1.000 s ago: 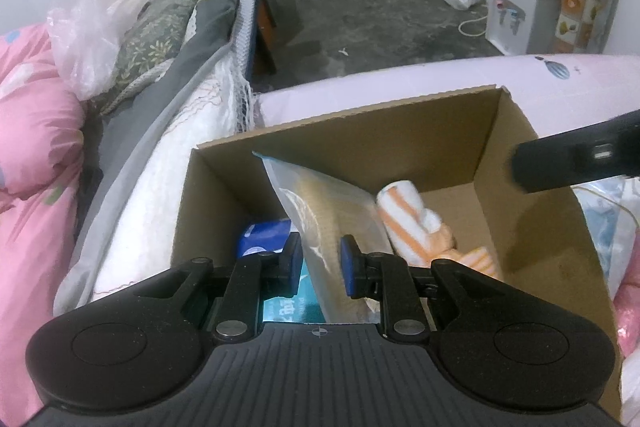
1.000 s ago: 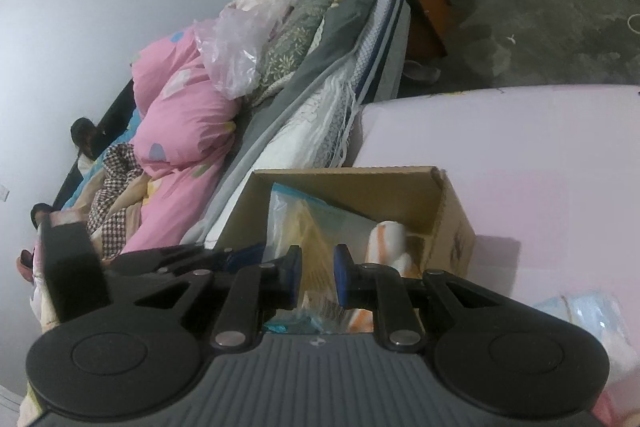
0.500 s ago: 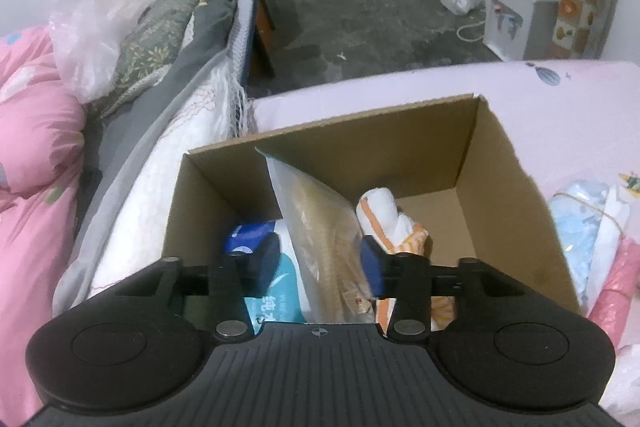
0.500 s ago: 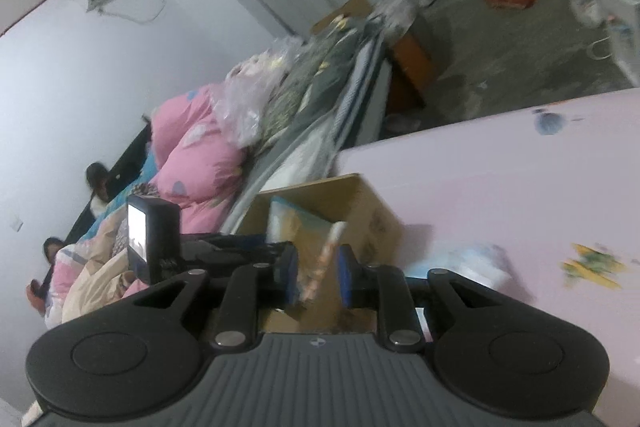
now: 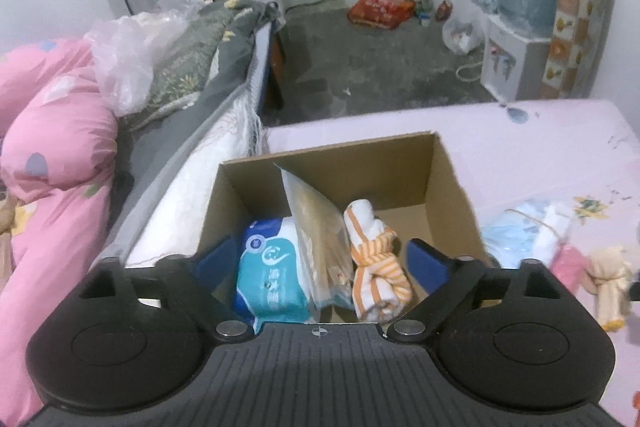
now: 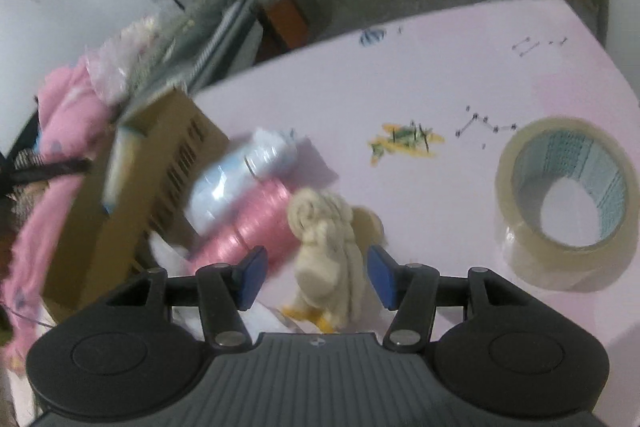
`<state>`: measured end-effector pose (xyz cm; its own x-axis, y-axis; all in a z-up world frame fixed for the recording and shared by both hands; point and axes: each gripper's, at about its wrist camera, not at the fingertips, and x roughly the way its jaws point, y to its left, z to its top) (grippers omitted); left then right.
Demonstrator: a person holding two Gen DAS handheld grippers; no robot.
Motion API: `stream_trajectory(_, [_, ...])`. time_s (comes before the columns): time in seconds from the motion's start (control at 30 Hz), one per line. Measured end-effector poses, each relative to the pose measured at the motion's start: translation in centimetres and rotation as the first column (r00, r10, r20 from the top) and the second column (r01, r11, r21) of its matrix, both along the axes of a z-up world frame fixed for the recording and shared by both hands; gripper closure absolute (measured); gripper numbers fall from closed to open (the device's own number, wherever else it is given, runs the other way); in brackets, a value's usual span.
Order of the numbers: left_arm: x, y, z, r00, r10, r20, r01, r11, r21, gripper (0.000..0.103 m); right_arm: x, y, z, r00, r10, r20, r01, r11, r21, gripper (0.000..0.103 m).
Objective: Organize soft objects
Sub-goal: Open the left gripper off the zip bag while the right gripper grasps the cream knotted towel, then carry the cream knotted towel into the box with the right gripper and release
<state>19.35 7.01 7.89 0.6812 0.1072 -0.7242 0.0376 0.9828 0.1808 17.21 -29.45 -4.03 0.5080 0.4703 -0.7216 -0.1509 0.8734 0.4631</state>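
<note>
The left gripper [image 5: 320, 263] hangs over the open cardboard box [image 5: 452, 187], its jaws having just been opening and now spread wide with nothing pinched between them. Inside the box, a blue-and-white soft pack [image 5: 268, 267] leans at the left, a clear plastic bag [image 5: 316, 223] with pale contents stands tilted in the middle, and an orange-striped rolled cloth [image 5: 376, 259] rests against the bag's right side. The box sits on a pink surface [image 6: 440, 75]. The right gripper [image 6: 318, 277] points down at a cream plush toy [image 6: 328, 259] lying just right of the box; its jaws have also just been opening, and the toy lies between the blue pads without either pad pressing on it. Touching the toy's left side is a pink wrapped roll [image 6: 256, 227], with a light blue wrapped bundle [image 6: 236, 179] behind that. A roll of clear tape [image 6: 568, 199] lies well apart to the right.
</note>
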Motion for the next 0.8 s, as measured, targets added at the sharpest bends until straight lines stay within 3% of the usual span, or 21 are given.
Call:
stream_trajectory(0.17, [-3.0, 0.0, 1.7, 0.999, 0.009, 0.037, -0.008, 1.000, -0.017, 0.005, 1.0, 1.3, -1.7, 1.000, 0.002, 0.003, -0.002, 0.998, -0.068, 0.037])
stream_trajectory(0.2, [-3.4, 0.0, 1.8, 0.999, 0.015, 0.038, -0.014, 1.000, -0.028, 0.005, 1.2, 1.5, -2.1, 1.000, 0.003, 0.000, -0.003, 0.998, -0.070, 0.042])
stream_trajectory(0.3, [-5.1, 0.4, 2.1, 0.999, 0.027, 0.046, -0.025, 0.999, -0.047, 0.005, 1.6, 1.4, -3.0, 1.000, 0.016, -0.012, -0.016, 1.000, -0.023, 0.055])
stream_trajectory(0.47, [-8.1, 1.4, 2.3, 0.990, 0.070, 0.121, -0.062, 0.996, -0.067, 0.000, 1.1, 0.3, -2.3, 1.000, -0.030, 0.001, 0.030, 0.999, 0.026, 0.057])
stream_trajectory(0.63, [-10.3, 2.9, 2.0, 0.983, 0.102, 0.154, -0.084, 0.989, -0.119, 0.000, -0.5, 0.3, 2.1, 0.998, -0.023, 0.063, 0.017, 0.996, 0.092, 0.057])
stream_trajectory(0.8, [-11.5, 4.6, 1.6, 0.977, 0.136, 0.165, -0.110, 0.981, -0.161, 0.000, -0.2, 5.2, 8.2, 0.981, 0.092, 0.171, -0.120, 0.980, 0.160, 0.057])
